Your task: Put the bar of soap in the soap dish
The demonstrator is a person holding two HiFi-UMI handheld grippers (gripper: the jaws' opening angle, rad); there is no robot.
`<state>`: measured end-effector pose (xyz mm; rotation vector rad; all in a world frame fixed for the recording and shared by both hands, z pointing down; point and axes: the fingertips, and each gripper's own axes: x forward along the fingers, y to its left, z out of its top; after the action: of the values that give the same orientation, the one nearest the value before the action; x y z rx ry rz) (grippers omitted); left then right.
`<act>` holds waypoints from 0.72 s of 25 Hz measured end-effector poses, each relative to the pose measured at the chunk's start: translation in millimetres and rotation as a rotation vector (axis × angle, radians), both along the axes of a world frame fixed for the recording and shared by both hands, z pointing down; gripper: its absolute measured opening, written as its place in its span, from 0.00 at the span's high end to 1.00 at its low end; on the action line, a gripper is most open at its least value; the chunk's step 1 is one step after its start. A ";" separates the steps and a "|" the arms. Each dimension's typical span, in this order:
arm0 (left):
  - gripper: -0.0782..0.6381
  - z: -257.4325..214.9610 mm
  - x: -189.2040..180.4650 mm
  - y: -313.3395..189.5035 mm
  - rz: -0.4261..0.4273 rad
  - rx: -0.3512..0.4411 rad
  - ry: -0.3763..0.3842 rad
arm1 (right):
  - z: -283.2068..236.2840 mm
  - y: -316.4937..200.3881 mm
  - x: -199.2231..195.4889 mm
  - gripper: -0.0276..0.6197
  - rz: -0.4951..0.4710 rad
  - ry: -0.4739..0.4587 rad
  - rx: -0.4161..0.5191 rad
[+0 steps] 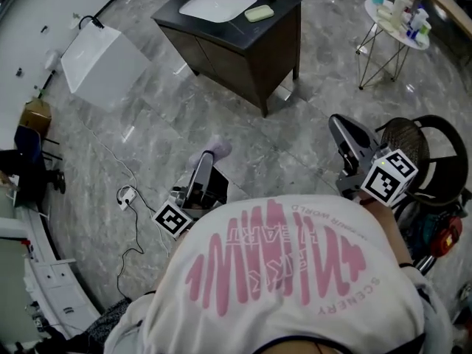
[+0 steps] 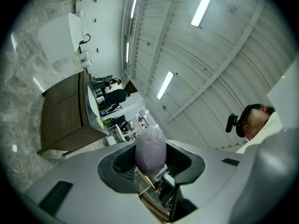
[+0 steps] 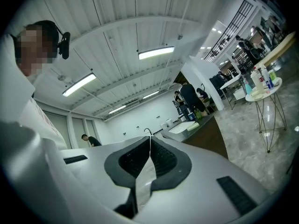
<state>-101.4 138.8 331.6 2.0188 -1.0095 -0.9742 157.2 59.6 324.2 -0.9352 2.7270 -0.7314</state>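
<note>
Grey marble floor (image 1: 317, 87), dark vanity cabinet (image 1: 236, 57), white round side table (image 1: 398, 37).

The floor (image 1: 162, 142) is grey veined stone or tile, polished, with streaks of glare. In the upper middle of the head view, the cabinet (image 1: 228, 61) has dark wood-grain fronts under a dark, matt tabletop (image 1: 280, 13). Its basin (image 1: 217, 4) is glossy white. The soap (image 2: 150, 148) is pale lilac, smooth and matt. The left gripper (image 2: 150, 160) and right gripper (image 3: 148, 148) have smooth grey plastic shells, with black ribbed pads lining the jaws. The shirt (image 1: 295, 293) is white cloth with pink print. At upper right, a side table (image 1: 375, 13) stands on thin metal rods.
</note>
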 end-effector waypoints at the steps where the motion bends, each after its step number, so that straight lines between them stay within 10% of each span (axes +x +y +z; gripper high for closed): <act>1: 0.67 -4.2 -0.1 -7.9 0.007 0.007 -0.023 | -1.0 -3.2 5.6 0.93 0.018 0.010 0.008; 5: 0.67 -27.7 -0.2 -43.3 0.043 0.059 -0.126 | -10.0 -18.1 36.7 0.93 0.108 0.077 0.050; 18: 0.67 -45.9 -12.6 -85.5 0.007 0.114 -0.036 | 2.0 -43.7 43.7 0.93 0.137 0.117 0.008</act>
<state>-114.0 53.3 285.8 2.1382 -0.9854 -1.0157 200.9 15.9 326.2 -1.1848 2.7276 -0.6604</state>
